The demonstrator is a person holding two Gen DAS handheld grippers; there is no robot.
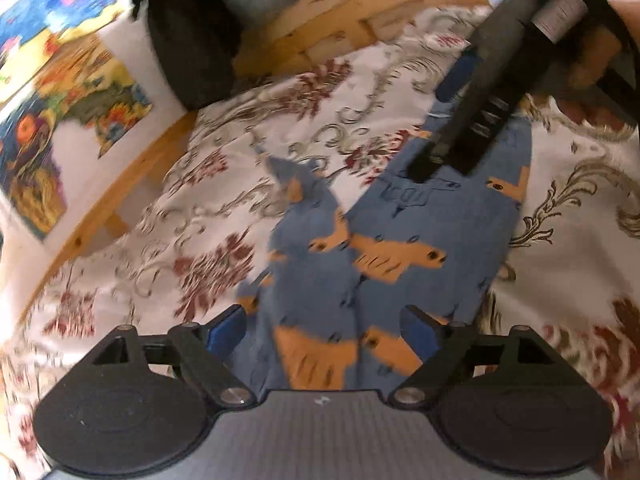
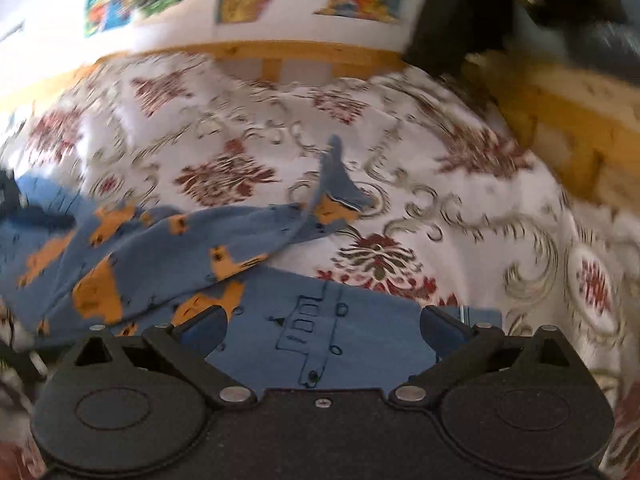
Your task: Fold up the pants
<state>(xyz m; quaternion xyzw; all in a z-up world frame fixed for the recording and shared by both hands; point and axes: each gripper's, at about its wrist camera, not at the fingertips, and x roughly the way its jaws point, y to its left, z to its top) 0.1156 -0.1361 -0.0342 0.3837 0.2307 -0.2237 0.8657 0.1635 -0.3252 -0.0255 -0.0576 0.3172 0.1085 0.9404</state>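
Left wrist view shows the pants (image 1: 400, 248) spread on the bed (image 1: 200, 184), legs seemingly laid together lengthwise. Both the left tool (image 1: 324, 328) and right tool (image 2: 324, 324) are spread, holding nothing; crosswise folds remain.

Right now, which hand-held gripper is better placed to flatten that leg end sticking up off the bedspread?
Probably the right hand-held gripper: open, facing the raised leg end across clear bedspread. The left hand-held gripper, also open, sits at the pants' opposite end.
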